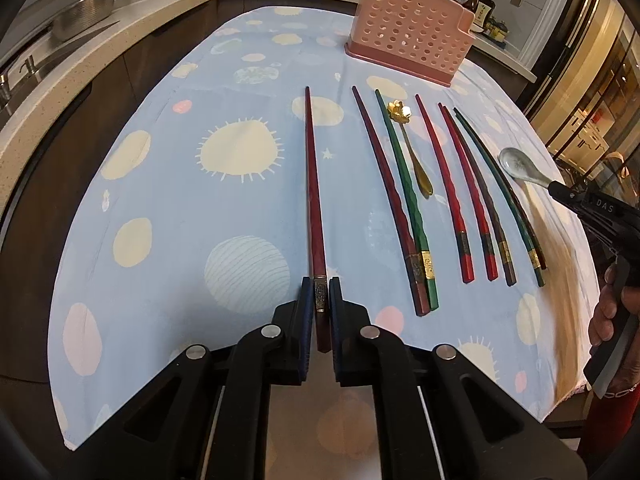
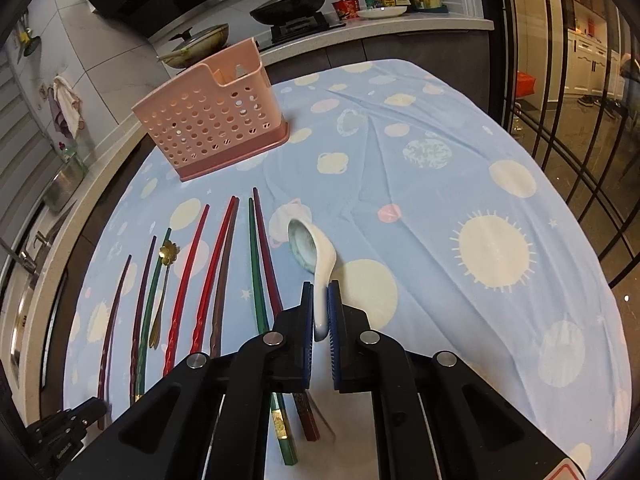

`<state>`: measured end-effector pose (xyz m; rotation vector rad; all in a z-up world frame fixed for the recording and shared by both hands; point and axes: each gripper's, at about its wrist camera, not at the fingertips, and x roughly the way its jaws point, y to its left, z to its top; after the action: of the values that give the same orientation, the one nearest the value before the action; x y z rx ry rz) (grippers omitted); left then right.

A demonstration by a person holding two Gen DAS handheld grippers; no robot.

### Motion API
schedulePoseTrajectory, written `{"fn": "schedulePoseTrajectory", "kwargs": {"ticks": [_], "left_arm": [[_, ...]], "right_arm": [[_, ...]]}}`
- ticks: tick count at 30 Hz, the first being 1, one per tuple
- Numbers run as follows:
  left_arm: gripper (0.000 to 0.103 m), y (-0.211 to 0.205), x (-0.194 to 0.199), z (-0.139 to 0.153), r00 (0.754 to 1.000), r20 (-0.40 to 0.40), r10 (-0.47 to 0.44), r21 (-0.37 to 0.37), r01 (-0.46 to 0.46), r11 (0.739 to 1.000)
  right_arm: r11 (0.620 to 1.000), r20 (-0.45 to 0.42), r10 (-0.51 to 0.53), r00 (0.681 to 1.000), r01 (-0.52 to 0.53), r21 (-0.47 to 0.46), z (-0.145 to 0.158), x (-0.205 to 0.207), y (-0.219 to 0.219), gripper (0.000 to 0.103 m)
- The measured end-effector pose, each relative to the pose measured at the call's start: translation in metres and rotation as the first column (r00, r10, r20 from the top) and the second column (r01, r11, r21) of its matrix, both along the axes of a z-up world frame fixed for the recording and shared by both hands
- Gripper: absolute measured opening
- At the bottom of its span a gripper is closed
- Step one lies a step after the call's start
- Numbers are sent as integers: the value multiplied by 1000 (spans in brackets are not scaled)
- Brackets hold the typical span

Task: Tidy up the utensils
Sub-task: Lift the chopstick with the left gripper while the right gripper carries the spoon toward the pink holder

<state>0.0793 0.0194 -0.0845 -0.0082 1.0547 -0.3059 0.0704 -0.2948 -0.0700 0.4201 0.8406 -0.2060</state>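
A: Left gripper (image 1: 321, 300)?
B: Clamped on dark red wooden chopstick (image 1: 312, 184), frame centre.
A: Right gripper (image 2: 320, 304)?
B: Pinching white ceramic spoon (image 2: 316, 256) handle. Pink perforated plastic holder (image 2: 212, 120) upper left.

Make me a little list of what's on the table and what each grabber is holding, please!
left gripper: shut on a dark red chopstick
right gripper: shut on the white spoon
pink basket: upright at the far side, nothing seen inside
loose chopsticks: red, green and dark ones lying side by side
gold spoon: lying among the chopsticks
tablecloth: blue with pale dots and suns
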Motion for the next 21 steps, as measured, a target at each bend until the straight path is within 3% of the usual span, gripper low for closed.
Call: {"fn": "schedulePoseTrajectory", "kwargs": {"ticks": [11,21], "left_arm": [[7,10,-23,48,991,130,3,-30,1,1000],[7,9,9,116,957,289,-4,-53,20,998]], "right_arm": [[1000,104,6,995,-4,-27,47,-37,3,6],[997,187,14,982,0,-79,88,-30,-6,6]]}}
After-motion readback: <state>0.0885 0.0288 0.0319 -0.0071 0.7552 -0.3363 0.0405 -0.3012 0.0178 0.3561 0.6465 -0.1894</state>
